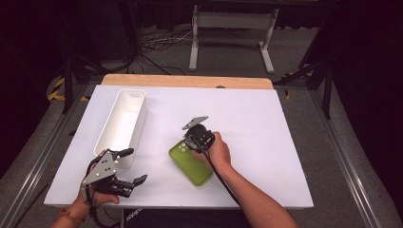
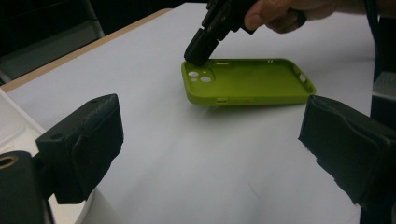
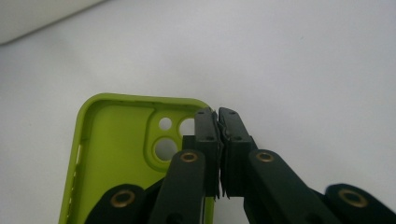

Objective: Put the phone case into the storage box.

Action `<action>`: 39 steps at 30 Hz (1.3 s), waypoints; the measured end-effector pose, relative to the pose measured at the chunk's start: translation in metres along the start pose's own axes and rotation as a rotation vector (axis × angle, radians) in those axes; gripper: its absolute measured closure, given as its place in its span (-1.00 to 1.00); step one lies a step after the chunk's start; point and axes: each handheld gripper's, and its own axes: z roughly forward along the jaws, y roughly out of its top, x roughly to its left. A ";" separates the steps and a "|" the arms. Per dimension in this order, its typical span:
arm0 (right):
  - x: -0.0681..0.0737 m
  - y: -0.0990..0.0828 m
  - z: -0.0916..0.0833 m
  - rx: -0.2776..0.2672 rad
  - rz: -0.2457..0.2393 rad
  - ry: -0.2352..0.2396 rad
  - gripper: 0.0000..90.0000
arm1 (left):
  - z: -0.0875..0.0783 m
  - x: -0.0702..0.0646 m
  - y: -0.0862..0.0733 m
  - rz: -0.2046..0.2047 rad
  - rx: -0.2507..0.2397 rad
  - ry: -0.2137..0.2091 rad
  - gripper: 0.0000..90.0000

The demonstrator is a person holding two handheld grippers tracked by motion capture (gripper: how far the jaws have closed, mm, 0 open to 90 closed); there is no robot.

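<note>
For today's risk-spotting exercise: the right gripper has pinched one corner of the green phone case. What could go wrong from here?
1. The right gripper clamps only the rim of the green phone case at its camera corner, so a soft case might bend or slip free when lifted.
2. The case's far end could drag across the table.
3. The white bin is narrow, so the case may catch its rim if taken there.

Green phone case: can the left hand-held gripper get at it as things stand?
Probably yes. The left hand-held gripper is open, with bare table between it and the green phone case; but the right hand-held gripper already grips its camera-hole corner.
</note>
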 end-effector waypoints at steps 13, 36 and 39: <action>-0.005 -0.020 -0.047 -0.240 0.035 -0.054 0.96 | 0.018 -0.003 0.034 -0.101 -0.049 -0.020 -0.73; 0.001 -0.035 -0.081 -0.492 0.046 -0.183 0.96 | 0.100 -0.021 0.066 -0.224 -0.026 -0.083 -0.23; 0.003 -0.036 -0.082 -0.505 0.045 -0.191 0.96 | 0.103 -0.018 0.066 -0.233 -0.031 -0.090 -0.16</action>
